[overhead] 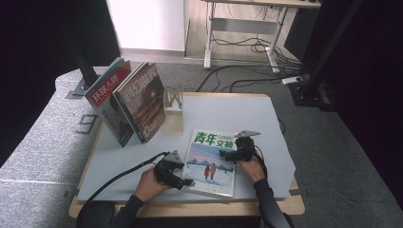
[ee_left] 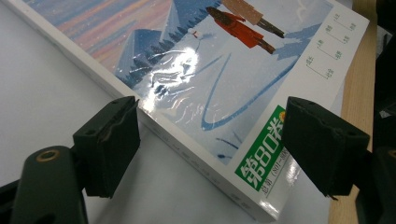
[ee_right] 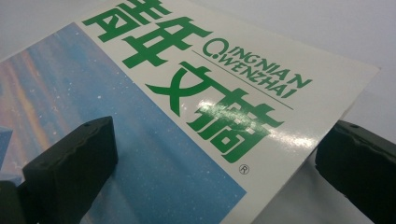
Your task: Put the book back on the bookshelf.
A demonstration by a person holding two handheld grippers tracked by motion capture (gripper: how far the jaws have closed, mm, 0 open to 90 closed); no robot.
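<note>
Fingers of the left gripper [ee_left: 210, 144] stand wide apart in our left gripper view, one black pad [ee_left: 109, 144] resting beside the spine of the magazine [ee_left: 224, 88], the other over its near corner with the green label; neither pad presses on it. Fingers of the right gripper [ee_right: 219, 158] are likewise spread in our right gripper view, straddling the magazine's top corner where the green title is printed, one pad [ee_right: 74, 158] over the blue cover, the other beyond the edge; we see no clamping.

From the high view we log the magazine [overhead: 210, 163] lying flat, cover up, near the front edge of the pale table [overhead: 228, 114], left gripper [overhead: 187, 181] at its lower left corner, right gripper [overhead: 227, 154] at its right edge. Each gripper is held in a hand.

Further back on the left, two magazines [overhead: 128, 102] stand leaning against a small wire stand [overhead: 173, 99]. Grey carpet [overhead: 332, 142] surrounds the table; a desk frame with cables [overhead: 247, 42] stands beyond.
</note>
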